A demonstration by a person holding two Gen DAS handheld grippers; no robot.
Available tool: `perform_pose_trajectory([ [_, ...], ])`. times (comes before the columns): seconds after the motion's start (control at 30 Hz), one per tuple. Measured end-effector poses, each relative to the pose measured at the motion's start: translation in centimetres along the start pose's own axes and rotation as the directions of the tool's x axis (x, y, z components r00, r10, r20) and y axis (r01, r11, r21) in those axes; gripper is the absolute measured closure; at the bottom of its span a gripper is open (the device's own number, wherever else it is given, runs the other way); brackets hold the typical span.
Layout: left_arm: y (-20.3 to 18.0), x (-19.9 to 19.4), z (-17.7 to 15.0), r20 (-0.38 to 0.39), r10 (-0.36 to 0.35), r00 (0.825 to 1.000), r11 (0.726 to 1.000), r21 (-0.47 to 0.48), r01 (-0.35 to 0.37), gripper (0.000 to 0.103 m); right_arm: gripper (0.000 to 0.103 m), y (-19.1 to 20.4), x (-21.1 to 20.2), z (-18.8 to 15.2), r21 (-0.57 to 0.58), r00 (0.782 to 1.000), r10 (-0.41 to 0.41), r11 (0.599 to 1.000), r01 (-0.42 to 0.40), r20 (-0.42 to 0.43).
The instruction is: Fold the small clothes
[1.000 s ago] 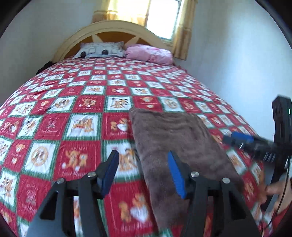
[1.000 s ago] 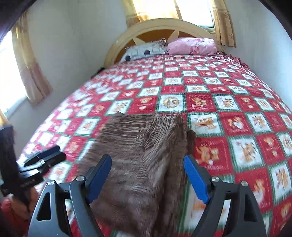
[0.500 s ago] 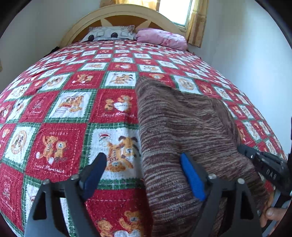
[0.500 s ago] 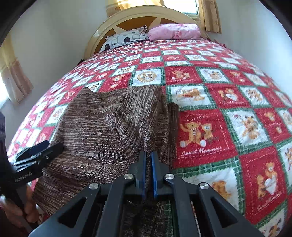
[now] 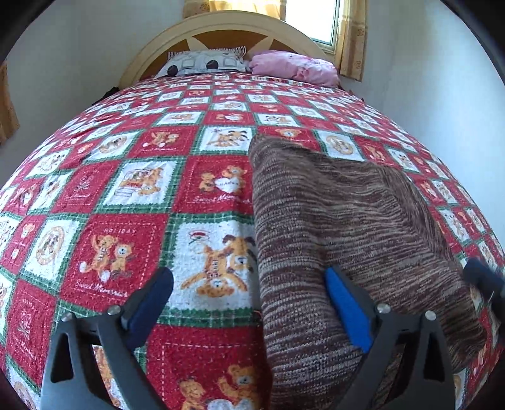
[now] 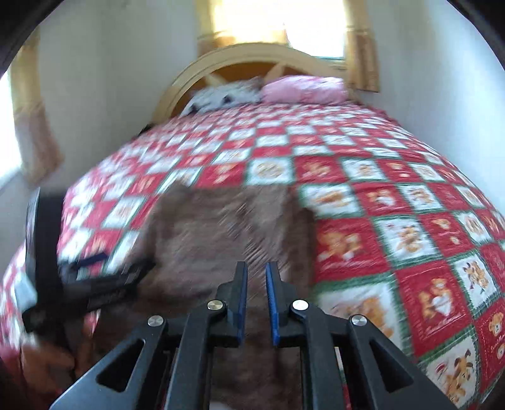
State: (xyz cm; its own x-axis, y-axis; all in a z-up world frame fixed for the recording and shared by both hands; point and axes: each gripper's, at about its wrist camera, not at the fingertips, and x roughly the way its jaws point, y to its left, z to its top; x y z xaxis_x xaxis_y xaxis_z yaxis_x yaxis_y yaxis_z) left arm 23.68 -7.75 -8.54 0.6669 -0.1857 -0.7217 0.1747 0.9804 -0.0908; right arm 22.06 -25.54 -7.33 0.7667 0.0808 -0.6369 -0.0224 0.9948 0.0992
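Lying flat on the bed's red-and-white patchwork quilt point(image 5: 132, 195), the brown knitted garment point(image 5: 341, 214) sits toward the right side of your left wrist view, its near end running down under the camera. Your left claw point(image 5: 249, 302) is spread wide: the left finger hangs over a white bear square of the quilt, while the blue-padded right finger sits over the brown knit, so the garment's left edge runs between them. Nothing is gripped there.

Your right claw point(image 6: 256, 302) has its blue pads nearly together, with only a narrow slit between them, and the brown garment point(image 6: 221, 227) fills the space just ahead and beneath (the frame is motion-blurred, so you cannot tell whether any fabric is pinched in that slit). In that view your left claw point(image 6: 104, 277) shows as a dark blurred shape at the garment's left edge.

At the head of the bed a patterned grey pillow point(image 5: 205, 63) and a pink pillow point(image 5: 293, 67) rest against the curved wooden headboard point(image 5: 227, 28).
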Motion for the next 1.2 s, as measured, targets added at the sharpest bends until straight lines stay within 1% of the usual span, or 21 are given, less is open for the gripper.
perform_pose_trajectory([
  [0.07,0.0,0.0,0.0,0.0,-0.001,1.0,1.0,0.001,0.001,0.004,0.091,1.0,1.4,-1.2,-0.049,0.998,-0.013,0.999,0.01,-0.062],
  [0.1,0.0,0.0,0.0,-0.003,-0.002,1.0,1.0,0.004,0.002,0.004,0.091,0.9,2.2,-1.7,-0.042,0.995,-0.016,0.999,0.012,-0.097],
  [0.13,-0.1,0.0,0.0,-0.004,-0.001,1.0,1.0,0.007,0.001,0.004,0.091,0.6,2.6,-1.9,-0.027,0.994,-0.009,1.0,0.006,-0.111],
  [0.2,-0.1,0.0,0.0,-0.005,-0.003,1.0,1.0,0.006,0.003,0.004,0.091,0.3,2.6,-1.8,0.001,0.994,0.008,1.0,-0.008,-0.106],
  [0.33,0.3,0.1,0.0,-0.019,-0.033,0.999,0.999,-0.021,0.032,0.004,0.09,0.5,2.4,-2.0,-0.012,0.995,0.003,1.0,-0.004,-0.101],
  [0.43,1.3,-0.1,-0.1,-0.043,-0.094,0.995,0.994,-0.059,0.091,0.004,0.08,0.0,1.8,-2.1,0.026,0.993,0.063,0.998,-0.06,-0.103],
  [0.5,2.3,-0.5,-0.1,-0.065,-0.155,0.986,0.984,-0.095,0.148,0.004,0.063,-0.4,0.9,-2.2,0.056,0.988,0.113,0.993,-0.108,-0.101],
  [0.53,2.7,-0.8,-0.2,-0.07,-0.183,0.981,0.979,-0.109,0.175,0.004,0.058,-0.6,0.3,-2.3,0.073,0.985,0.143,0.988,-0.136,-0.099],
  [0.57,3.1,-1.0,0.0,-0.072,-0.209,0.975,0.972,-0.121,0.2,0.004,0.051,-0.8,-0.2,-2.2,0.087,0.982,0.166,0.984,-0.158,-0.093],
  [0.6,3.5,-1.3,0.4,-0.069,-0.23,0.971,0.967,-0.131,0.22,0.004,0.042,-1.2,-0.9,-2.0,0.102,0.981,0.175,0.981,-0.167,-0.08],
  [0.67,4.0,-1.6,1.4,-0.052,-0.248,0.967,0.96,-0.148,0.238,0.004,0.028,-2.0,-1.9,-1.2,0.128,0.985,0.167,0.979,-0.16,-0.046],
  [0.77,4.4,-1.3,3.1,-0.024,-0.273,0.962,0.946,-0.188,0.264,0.004,0.027,-4.4,-2.2,1.1,0.206,0.985,0.174,0.963,-0.174,0.018],
  [0.83,4.0,0.0,3.9,-0.044,-0.287,0.957,0.942,-0.195,0.274,0.005,0.027,-5.6,-0.8,2.7,0.255,0.985,0.17,0.952,-0.172,0.027],
  [0.9,3.2,1.9,4.1,-0.086,-0.272,0.958,0.948,-0.196,0.252,0.008,0.027,-6.5,1.9,3.7,0.301,0.986,0.168,0.941,-0.155,-0.016],
  [0.97,2.5,3.5,3.9,-0.121,-0.287,0.95,0.943,-0.209,0.258,0.012,0.027,-7.4,5.5,4.1,0.335,0.982,0.165,0.934,-0.126,-0.09],
  [1.0,2.0,3.8,3.7,-0.114,-0.261,0.959,0.951,-0.202,0.235,0.012,0.027,-7.6,6.5,4.1,0.339,0.981,0.157,0.934,-0.111,-0.111],
  [1.07,0.7,3.7,3.5,-0.095,-0.205,0.974,0.97,-0.153,0.189,0.012,0.026,-7.6,9.1,3.5,0.352,0.973,0.171,0.93,-0.106,-0.156],
  [1.1,0.2,3.8,3.4,-0.095,-0.18,0.979,0.978,-0.127,0.168,0.011,0.025,-7.4,9.6,3.2,0.341,0.977,0.154,0.935,-0.095,-0.149],
  [1.13,-0.2,3.8,3.3,-0.089,-0.166,0.982,0.982,-0.105,0.156,0.011,0.024,-7.0,9.6,3.0,0.315,0.981,0.141,0.945,-0.094,-0.131],
  [1.17,-0.6,3.8,3.2,-0.084,-0.162,0.983,0.984,-0.086,0.154,0.012,0.023,-6.5,9.5,2.9,0.286,0.982,0.132,0.954,-0.09,-0.131],
  [1.2,-1.0,3.7,3.1,-0.081,-0.162,0.984,0.985,-0.069,0.156,0.017,0.023,-6.2,9.5,2.9,0.268,0.982,0.135,0.959,-0.096,-0.131],
])
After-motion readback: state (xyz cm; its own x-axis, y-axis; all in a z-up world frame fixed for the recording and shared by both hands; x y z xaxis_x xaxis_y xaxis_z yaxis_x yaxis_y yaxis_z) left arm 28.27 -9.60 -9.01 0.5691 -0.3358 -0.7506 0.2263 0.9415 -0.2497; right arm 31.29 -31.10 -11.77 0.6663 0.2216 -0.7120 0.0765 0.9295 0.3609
